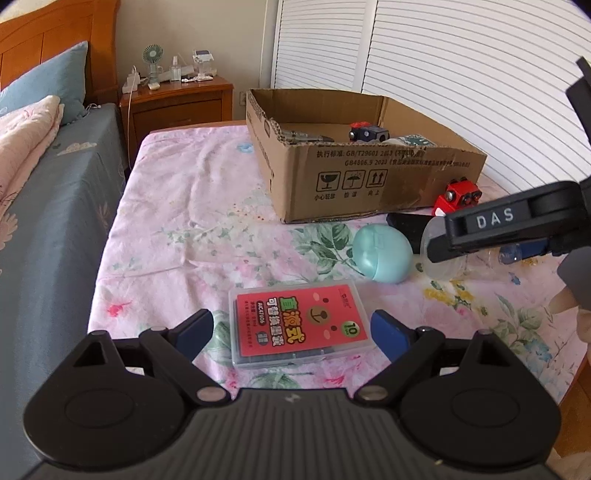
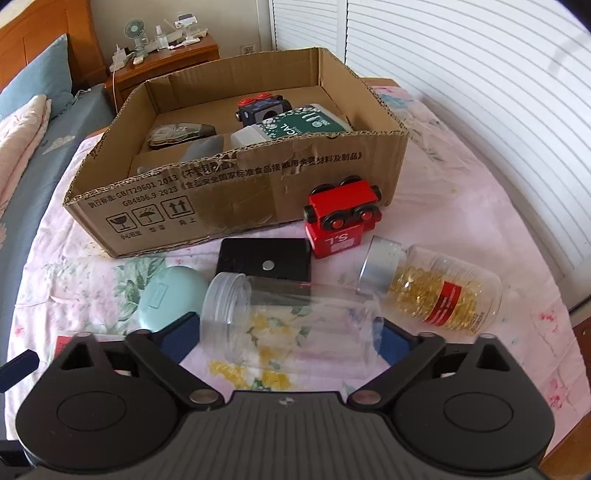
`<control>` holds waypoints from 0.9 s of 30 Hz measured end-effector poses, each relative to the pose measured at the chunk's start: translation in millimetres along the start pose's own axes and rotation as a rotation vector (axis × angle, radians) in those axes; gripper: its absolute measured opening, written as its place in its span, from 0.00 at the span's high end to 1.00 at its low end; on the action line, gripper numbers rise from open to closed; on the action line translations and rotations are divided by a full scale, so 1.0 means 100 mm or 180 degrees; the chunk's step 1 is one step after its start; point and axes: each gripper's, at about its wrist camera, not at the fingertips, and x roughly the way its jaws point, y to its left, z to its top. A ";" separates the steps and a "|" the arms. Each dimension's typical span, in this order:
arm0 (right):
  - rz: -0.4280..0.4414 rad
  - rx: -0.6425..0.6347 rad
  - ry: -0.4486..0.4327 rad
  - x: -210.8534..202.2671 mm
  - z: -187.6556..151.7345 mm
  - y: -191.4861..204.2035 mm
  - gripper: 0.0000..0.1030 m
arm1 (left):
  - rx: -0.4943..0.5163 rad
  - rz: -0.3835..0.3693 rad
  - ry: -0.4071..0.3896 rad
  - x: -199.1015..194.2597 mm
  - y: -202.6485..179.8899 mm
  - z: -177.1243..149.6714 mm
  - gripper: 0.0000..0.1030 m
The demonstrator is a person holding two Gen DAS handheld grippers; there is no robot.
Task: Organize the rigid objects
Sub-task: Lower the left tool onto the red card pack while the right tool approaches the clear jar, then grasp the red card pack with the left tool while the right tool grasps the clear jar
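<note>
You are in a daylit bedroom. Far left stands a wooden headboard (image 1: 55, 40) against a cream wall (image 1: 192, 33), with a blue pillow (image 1: 48, 81) and a folded pink quilt (image 1: 26, 136) on a bed under a blue-grey sheet (image 1: 44, 229). Beside it, a wooden nightstand (image 1: 177, 99) carries a small green fan (image 1: 150, 55), bottles and a white cable. White louvred doors (image 1: 424, 55) fill the far right wall, brightly lit. Nearest you spreads a pink floral cloth (image 1: 184, 206).
</note>
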 end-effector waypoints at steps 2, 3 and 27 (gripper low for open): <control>0.0022 -0.0040 -0.0015 0.00 -0.01 -0.03 0.08 | -0.0005 0.0004 0.0020 0.03 -0.01 0.00 0.11; 0.0036 -0.0086 -0.0012 -0.01 -0.02 -0.04 0.08 | -0.0012 0.0012 0.0032 0.04 0.00 0.00 0.11; 0.0520 -0.0813 -0.0146 -0.15 -0.14 -0.31 0.08 | 0.0013 0.0282 0.0246 0.19 -0.21 0.09 0.13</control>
